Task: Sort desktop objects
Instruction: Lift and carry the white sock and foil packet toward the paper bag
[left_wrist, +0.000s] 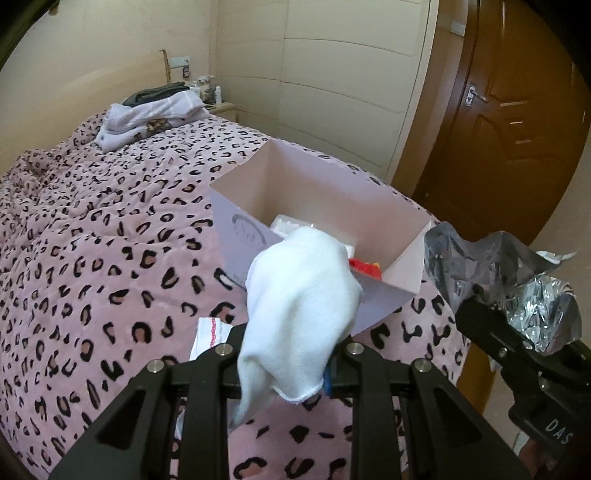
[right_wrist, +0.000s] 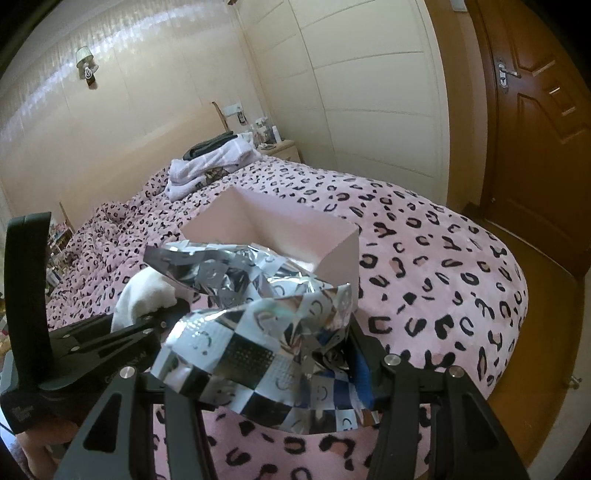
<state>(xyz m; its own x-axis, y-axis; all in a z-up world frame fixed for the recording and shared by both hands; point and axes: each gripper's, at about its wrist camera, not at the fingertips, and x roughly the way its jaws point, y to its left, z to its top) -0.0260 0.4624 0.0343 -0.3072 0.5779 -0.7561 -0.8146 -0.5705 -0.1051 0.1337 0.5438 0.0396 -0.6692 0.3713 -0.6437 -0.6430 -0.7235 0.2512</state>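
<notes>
The bed's leopard-print blanket (left_wrist: 92, 258) serves as the work surface, and the open pink box (left_wrist: 402, 221) sits on it as the collecting bin — some items already lie inside. The right gripper (right_wrist: 258, 343) is clamped on a crumpled silver foil bag (right_wrist: 258, 314), held beside the box. The left gripper (left_wrist: 288, 354) pinches a white cloth (left_wrist: 303, 288) tight, raised at the box's near wall — likely bound inside.

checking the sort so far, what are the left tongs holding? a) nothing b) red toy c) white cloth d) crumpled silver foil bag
c, the left tongs are shut on the white cloth, which hangs in front of the open box.
</notes>
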